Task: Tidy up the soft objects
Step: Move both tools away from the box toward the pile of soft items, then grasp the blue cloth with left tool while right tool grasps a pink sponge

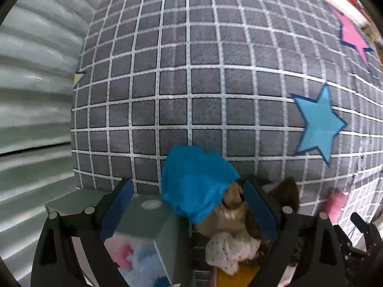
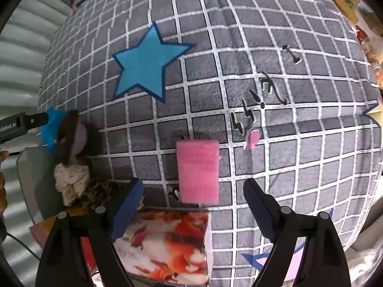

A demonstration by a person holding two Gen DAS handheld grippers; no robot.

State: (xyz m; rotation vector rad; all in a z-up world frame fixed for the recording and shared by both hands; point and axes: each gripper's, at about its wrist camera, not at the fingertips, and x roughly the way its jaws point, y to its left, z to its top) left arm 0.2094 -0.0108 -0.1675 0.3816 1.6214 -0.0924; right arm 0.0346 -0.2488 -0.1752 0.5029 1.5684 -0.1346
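Observation:
In the left wrist view a crumpled blue soft piece sits on top of a pile, between the wide-apart fingers of my left gripper; neither pad presses on it. Under it lie a tan fuzzy piece and a white dotted scrunchie. My right gripper is open and points down over a pink foam block, which lies flat on the grey checked bedspread just beyond the fingertips. The right wrist view also shows the pile, with the blue piece at the tip of my left gripper.
A grey-green box with a pastel print lies beside the pile. A small pink scrap lies right of the foam block. A printed red-and-white sheet sits under my right gripper. Ribbed pale wall borders the bed on the left.

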